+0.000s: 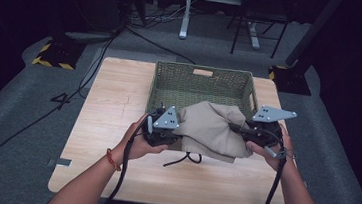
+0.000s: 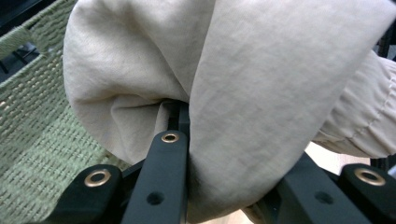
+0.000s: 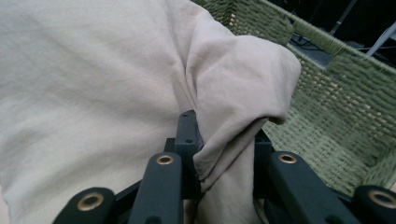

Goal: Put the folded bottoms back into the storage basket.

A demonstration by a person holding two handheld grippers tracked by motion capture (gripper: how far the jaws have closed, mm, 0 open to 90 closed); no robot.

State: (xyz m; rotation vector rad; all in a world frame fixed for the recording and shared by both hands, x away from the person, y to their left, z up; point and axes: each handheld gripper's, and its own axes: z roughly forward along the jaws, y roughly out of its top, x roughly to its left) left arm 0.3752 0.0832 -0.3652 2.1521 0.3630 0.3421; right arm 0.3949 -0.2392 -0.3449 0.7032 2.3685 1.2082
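Observation:
A beige folded cloth [image 1: 211, 127] hangs between my two grippers, just above the near rim of a green woven basket [image 1: 201, 86]. My left gripper [image 1: 176, 126] is shut on the cloth's left side; in the left gripper view the fabric [image 2: 261, 93] bulges out between the black jaws. My right gripper [image 1: 239, 129] is shut on the cloth's right side, and in the right gripper view a fold of cloth [image 3: 233, 93] is pinched between the jaws. The basket's inside [image 3: 336, 121] lies just beyond the cloth.
The basket stands at the back middle of a light wooden table [image 1: 113, 110]. Black cables [image 1: 183, 160] trail from the grippers across the table's near part. Dark floor, a desk frame and a chair lie beyond the far edge.

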